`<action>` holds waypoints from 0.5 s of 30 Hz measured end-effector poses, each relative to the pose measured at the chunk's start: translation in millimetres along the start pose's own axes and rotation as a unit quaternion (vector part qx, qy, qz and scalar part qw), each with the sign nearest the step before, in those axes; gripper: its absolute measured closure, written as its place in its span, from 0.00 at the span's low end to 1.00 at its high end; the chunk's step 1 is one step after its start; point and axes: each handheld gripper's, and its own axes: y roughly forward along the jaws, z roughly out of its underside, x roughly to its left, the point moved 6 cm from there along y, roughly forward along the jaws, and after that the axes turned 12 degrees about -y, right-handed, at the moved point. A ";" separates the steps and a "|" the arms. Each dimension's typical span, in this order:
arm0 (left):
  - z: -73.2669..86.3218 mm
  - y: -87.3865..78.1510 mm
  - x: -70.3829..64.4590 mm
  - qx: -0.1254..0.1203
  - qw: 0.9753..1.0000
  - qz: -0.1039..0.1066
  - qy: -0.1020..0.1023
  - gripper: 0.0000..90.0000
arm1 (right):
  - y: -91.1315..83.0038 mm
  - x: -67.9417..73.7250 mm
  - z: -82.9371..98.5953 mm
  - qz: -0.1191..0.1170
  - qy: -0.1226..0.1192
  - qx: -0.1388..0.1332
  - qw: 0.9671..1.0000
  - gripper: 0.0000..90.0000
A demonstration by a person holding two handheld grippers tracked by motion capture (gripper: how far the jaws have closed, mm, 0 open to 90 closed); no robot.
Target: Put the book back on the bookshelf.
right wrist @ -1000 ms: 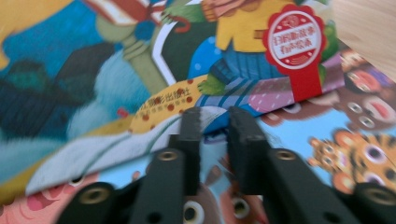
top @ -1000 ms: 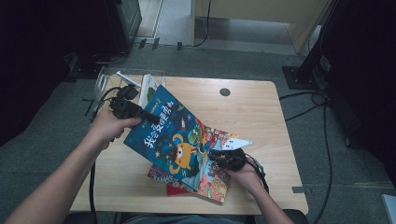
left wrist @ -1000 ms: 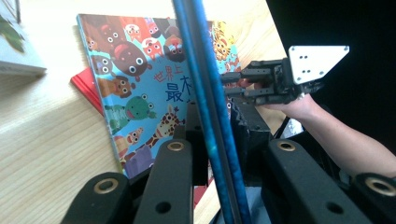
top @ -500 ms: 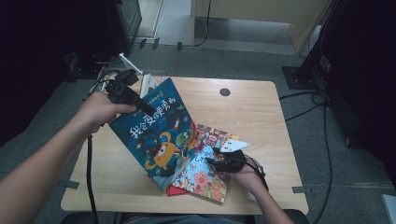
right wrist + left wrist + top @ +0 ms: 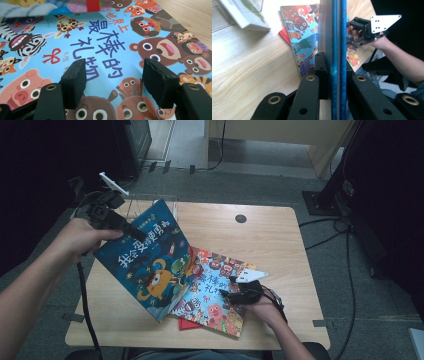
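Left gripper [image 5: 131, 231] clamped on the top edge of the dark blue picture book [image 5: 150, 257]; in the left gripper view the jaws press both faces of the blue book [image 5: 335, 50], seen edge-on. Book tilted up off the surface [image 5: 270, 240], its lower corner down near the front edge, its body leaning over the books beneath.

Underneath: light blue animal-cover book [image 5: 215, 290] lying flat, partly overlapped by the raised book on its left side. A red book [image 5: 186, 323] shows as a sliver under both, at the front.

Right gripper [image 5: 231, 293] rests over the animal-cover book's right part, jaws parted with nothing between them; in the right gripper view both pads sit just above the animal cover [image 5: 110, 50], wide gap, cover printed with bears, zebra, pig. Lower edge of the lifted book crosses the top of that view.

Around: clear rack [image 5: 150, 202] at the back-left corner of the surface, just behind the raised book; in the left gripper view it holds a pale book or booklet [image 5: 242, 12] — cannot make out more. Round cable hole [image 5: 241, 218] toward the back, well apart from the books. Rest of the surface to the right bare wood.
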 end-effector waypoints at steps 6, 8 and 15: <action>13.3 -17.4 14.2 -0.013 1.000 -0.010 -0.012 0.93 | 2.1 -2.1 -2.6 -0.003 0.006 0.006 1.000 0.40; 17.1 -21.9 19.8 -0.018 1.000 -0.013 -0.019 0.93 | 2.8 -2.4 -3.0 -0.003 0.004 0.006 1.000 0.40; 29.7 -32.7 35.4 -0.018 0.999 -0.019 -0.041 0.92 | 4.4 -2.6 -4.1 -0.002 0.000 0.008 1.000 0.40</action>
